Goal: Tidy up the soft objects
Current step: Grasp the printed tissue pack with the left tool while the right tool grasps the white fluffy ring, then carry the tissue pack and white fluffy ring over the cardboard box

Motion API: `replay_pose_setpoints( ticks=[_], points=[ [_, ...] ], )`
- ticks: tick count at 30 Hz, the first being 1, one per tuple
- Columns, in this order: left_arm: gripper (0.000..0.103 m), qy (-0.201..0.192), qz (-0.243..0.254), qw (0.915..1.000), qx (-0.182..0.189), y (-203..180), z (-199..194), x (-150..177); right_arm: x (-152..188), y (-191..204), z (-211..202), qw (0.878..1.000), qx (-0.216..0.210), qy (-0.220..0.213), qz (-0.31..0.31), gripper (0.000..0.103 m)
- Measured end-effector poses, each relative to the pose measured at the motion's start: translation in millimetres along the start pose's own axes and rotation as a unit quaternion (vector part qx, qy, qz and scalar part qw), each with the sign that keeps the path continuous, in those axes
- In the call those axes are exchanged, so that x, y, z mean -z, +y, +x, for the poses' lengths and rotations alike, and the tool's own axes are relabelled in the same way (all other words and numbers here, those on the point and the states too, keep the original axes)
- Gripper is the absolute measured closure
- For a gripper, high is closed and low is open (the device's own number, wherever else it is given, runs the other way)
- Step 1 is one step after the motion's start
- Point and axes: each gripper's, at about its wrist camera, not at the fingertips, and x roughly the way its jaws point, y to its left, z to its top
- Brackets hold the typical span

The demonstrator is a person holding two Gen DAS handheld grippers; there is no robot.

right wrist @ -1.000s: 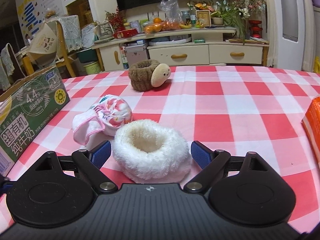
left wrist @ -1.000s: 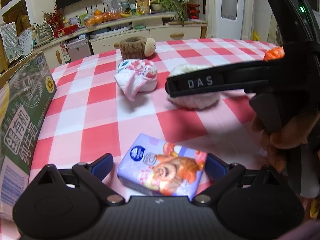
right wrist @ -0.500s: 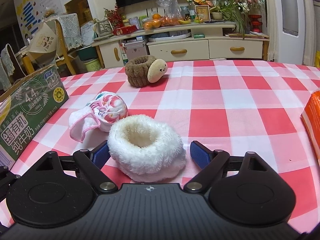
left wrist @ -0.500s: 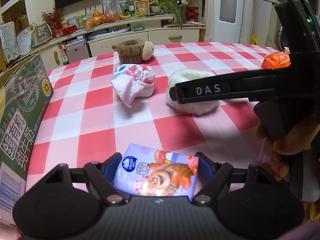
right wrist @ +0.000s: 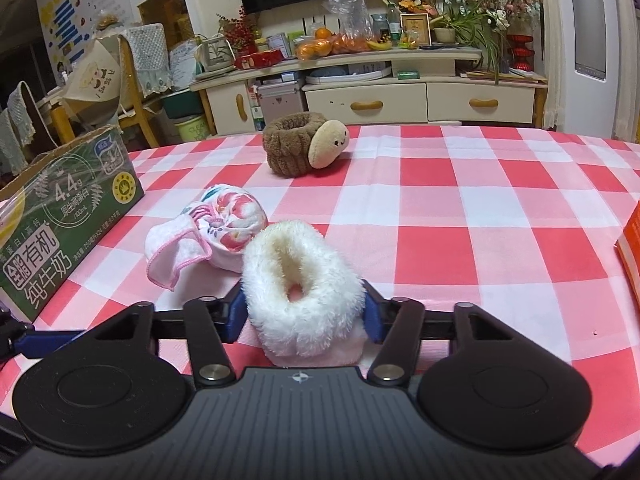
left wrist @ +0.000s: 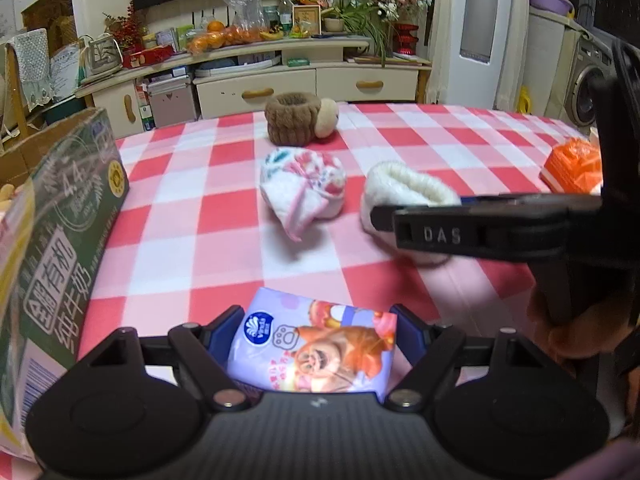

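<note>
A purple tissue pack with a cartoon print sits between my left gripper's blue pads, which press on both of its sides. In the right wrist view, a white fluffy ring is squeezed tall and narrow between my right gripper's pads as the jaws close on it. The same white ring shows in the left wrist view behind a black finger of the right gripper. A floral cloth bundle lies just left of the ring. A brown plush ring with a cream face lies farther back.
A green milk carton box stands open at the left edge of the red-checked tablecloth. An orange pack lies at the right. A person's hand holds the right gripper. A cluttered sideboard stands beyond the table.
My left gripper's pads have closed in onto the tissue pack. The right gripper's jaws have come together on the white fluffy ring, pinching it from round to narrow.
</note>
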Motion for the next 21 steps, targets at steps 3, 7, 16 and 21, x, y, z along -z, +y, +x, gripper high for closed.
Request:
replay_pose_setpoints(
  ticks=[3, 7, 16, 21],
  points=[
    [0.025, -0.007, -0.009, 0.9999, -0.005, 5.5, -5.2, -5.4, 0.6, 2.5, -0.5, 1.000, 0.004, -0.005, -0.002, 0.046],
    [0.025, -0.022, -0.013, 0.9996, -0.012, 13.3, -15.2, -13.3, 1.3, 8.7, -0.5, 1.000, 0.011, -0.009, -0.012, 0.049],
    [0.025, -0.055, -0.028, 0.9976, -0.030, 37.9, -36.3, -30.4, 1.4, 16.6, -9.3, 0.999, 0.024, -0.027, -0.001, 0.052],
    [0.025, -0.074, -0.038, 0.9955, -0.044, 54.9, -47.4, -40.4, 3.1, 22.0, -12.4, 0.999, 0.033, -0.030, 0.000, 0.052]
  ],
)
